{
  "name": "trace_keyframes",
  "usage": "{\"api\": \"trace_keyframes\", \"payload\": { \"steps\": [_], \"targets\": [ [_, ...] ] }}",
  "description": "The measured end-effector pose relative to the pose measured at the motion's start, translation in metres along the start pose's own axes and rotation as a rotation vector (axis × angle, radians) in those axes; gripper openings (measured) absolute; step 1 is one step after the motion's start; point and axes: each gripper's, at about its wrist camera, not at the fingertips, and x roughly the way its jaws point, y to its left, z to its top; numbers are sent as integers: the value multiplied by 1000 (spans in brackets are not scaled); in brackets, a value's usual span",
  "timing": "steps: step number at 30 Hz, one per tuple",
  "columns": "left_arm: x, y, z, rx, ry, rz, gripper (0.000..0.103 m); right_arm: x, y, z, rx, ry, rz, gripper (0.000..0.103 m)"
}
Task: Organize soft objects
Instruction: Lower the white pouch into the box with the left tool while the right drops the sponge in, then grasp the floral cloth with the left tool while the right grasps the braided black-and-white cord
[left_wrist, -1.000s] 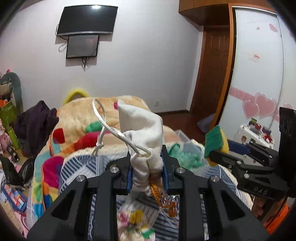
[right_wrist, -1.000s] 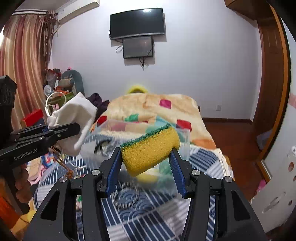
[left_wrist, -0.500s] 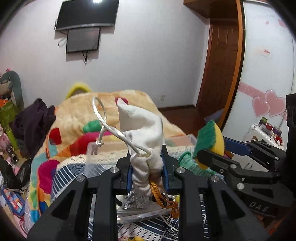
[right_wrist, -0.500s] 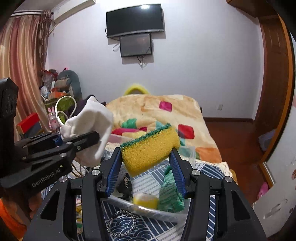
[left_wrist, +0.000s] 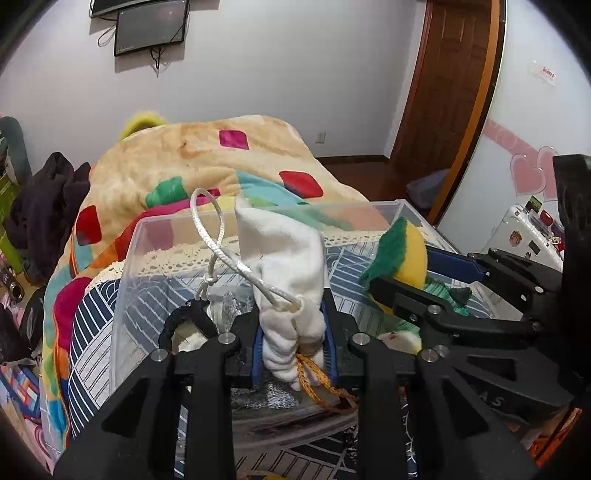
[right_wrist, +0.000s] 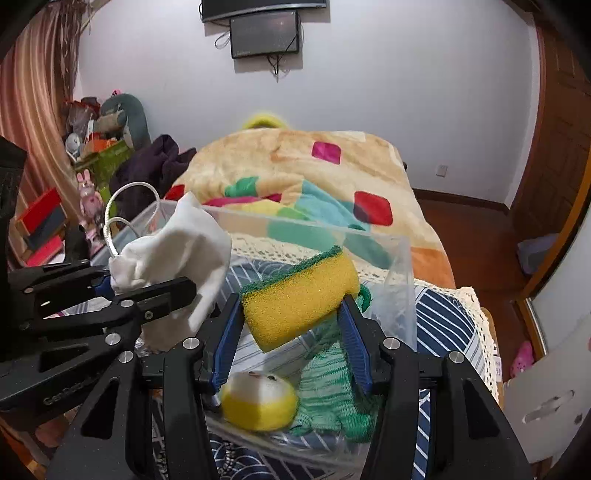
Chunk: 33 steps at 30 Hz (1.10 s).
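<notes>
My left gripper (left_wrist: 293, 332) is shut on a white drawstring pouch (left_wrist: 291, 266) with a white cord loop, held over a clear plastic bin (left_wrist: 125, 280) on the bed. It also shows in the right wrist view (right_wrist: 147, 288), with the pouch (right_wrist: 184, 247). My right gripper (right_wrist: 291, 317) is shut on a yellow sponge with a green scouring side (right_wrist: 299, 291), held over the bin's right half (right_wrist: 399, 280). The sponge shows in the left wrist view (left_wrist: 402, 254). In the bin lie a green knitted cloth (right_wrist: 332, 391) and a yellow-white plush ball (right_wrist: 258, 402).
The bin rests on a blue-and-white patterned sheet (right_wrist: 447, 321). A colourful fleece blanket (right_wrist: 306, 173) covers the bed behind it. Dark clothes (left_wrist: 44, 206) and toys lie at the left. A wooden door (left_wrist: 450, 81) and a white wardrobe (left_wrist: 532, 110) stand at the right.
Both grippers have moved forward and down over the clear bin, each still holding its object. The bin and its contents now fill the lower view.
</notes>
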Motion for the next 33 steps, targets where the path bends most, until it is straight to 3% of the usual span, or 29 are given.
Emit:
{"api": "trace_keyframes", "payload": {
  "steps": [9,19,26,33],
  "targets": [
    [-9,3,-2,6,-1,-11,42,-4,3,0,-42,39,-45,53],
    [-61,2,-5,42,-113,8,70,-42,5,4,-72,-71,-84,77],
    [-96,5,-20,43,-169,32,80,-70,15,3,-87,-152,-76,81],
    [-105,11,-51,52,-140,63,86,-84,20,-18,-72,-197,-49,82]
  ]
}}
